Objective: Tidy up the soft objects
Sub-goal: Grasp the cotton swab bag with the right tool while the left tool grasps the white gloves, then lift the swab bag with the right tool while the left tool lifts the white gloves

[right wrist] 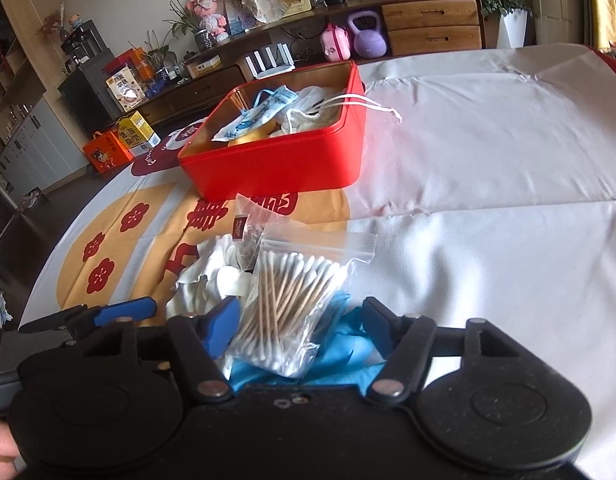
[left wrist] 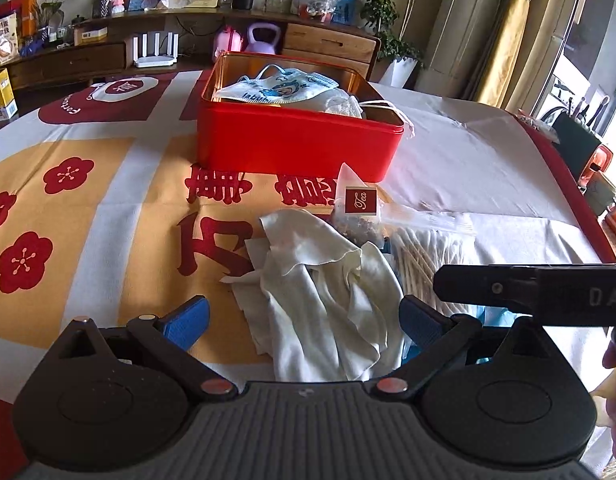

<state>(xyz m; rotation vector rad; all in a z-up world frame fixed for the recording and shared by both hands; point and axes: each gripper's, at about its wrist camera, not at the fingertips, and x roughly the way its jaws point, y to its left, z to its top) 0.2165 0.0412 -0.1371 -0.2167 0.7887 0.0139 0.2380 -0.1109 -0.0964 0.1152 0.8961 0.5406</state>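
Cloth (left wrist: 327,292) between wide-spread left gripper (left wrist: 304,316); swab bag (right wrist: 284,300) inside unclosed right gripper (right wrist: 300,320).

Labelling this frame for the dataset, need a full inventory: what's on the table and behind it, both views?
red tin: 1, red, open, mid table.
face mask: 1, white and blue print, in the tin.
drawstring pouch: 1, white, in the tin, cord over the rim.
tea bag: 1, clear with red label, in front of the tin.
white cloth: 1, white, crumpled, between the left tool's fingers.
cotton swab bag: 1, clear, wooden sticks, between the right tool's fingers.
blue glove: 1, blue, under the swab bag.
tablecloth: 1, white, yellow, red.
kettlebell: 1, purple, by the sideboard.
left tool: open.
right tool: partly closed, pads not gripping.
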